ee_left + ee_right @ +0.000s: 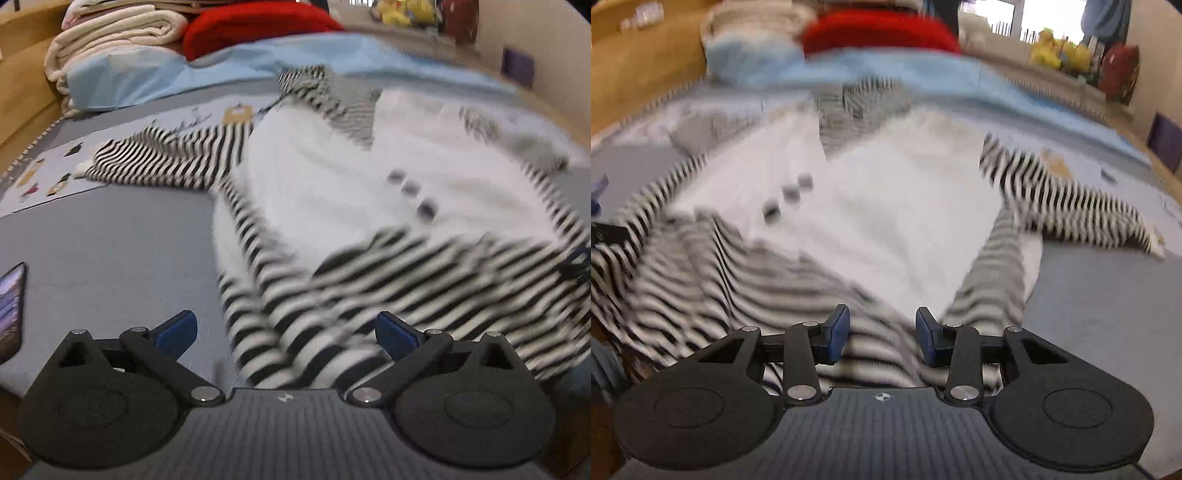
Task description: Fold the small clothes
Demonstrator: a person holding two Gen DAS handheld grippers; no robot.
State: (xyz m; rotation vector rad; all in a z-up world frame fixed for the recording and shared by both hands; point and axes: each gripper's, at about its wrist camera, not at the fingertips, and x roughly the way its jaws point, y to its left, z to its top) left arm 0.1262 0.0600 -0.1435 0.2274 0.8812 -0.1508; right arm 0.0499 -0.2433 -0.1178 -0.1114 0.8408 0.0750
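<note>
1. Striped black-and-white knit with a white front panel makes up the small garment (332, 192), which is spread flat on a grey mat (110, 251) and fills the centre and right of the left wrist frame.
2. One striped sleeve (166, 155) is seen stretched toward the middle left of that frame; in the right wrist view a sleeve (1071, 206) is laid out toward the right edge.
3. Three dark buttons (410, 192) are seen on the white panel, blurred.
4. The left gripper (286, 332) is shown at the bottom of its frame with its blue fingers (177, 332) set wide apart; striped hem lies between them, but nothing is pinched.
5. The right gripper (882, 336) is seen with its fingers (836, 334) partly apart over the striped hem; no cloth is pressed by the pads.
6. Folded cream blankets (110, 40), a red cushion (258, 29) and a pale blue sheet (221, 70) are seen in the upper part of the frame.
</note>
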